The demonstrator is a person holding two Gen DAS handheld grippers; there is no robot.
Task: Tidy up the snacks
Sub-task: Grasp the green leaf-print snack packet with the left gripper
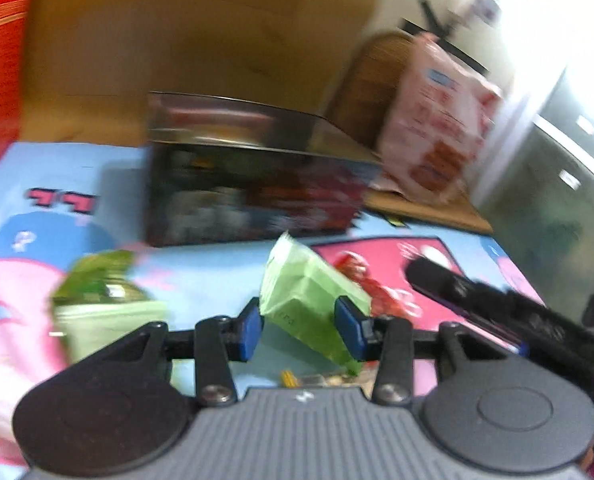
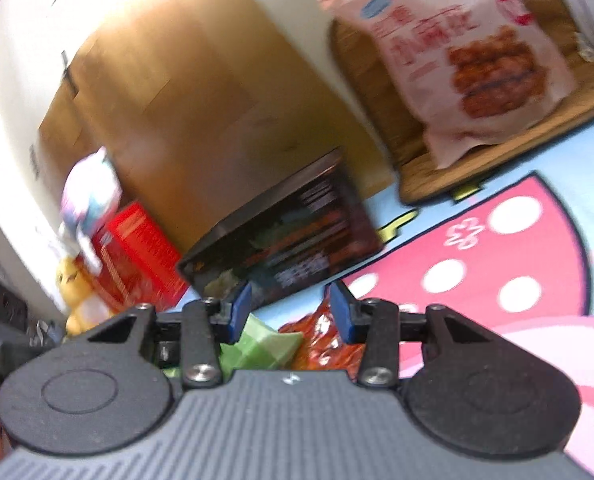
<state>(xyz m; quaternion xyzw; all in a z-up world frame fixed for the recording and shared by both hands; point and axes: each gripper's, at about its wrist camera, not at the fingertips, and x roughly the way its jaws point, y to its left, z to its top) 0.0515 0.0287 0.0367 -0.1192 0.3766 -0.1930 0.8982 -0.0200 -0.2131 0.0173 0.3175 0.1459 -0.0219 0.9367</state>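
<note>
Between our left hand-held gripper's (image 1: 300,330) blue pads sits a pale green snack packet (image 1: 311,300); both pads touch it, so we grip it above the cartoon-printed desk (image 1: 201,264), before a dark box (image 1: 257,188). A second green packet (image 1: 105,304) lies to its left.

Our right hand-held gripper (image 2: 293,312) stands open, holding nothing, over an orange-red packet (image 2: 325,344); a pink snack bag (image 2: 469,56) leans beyond.

Both fisheye views are motion-blurred and bent at the edges, with blown-out glare in upper corners.
</note>
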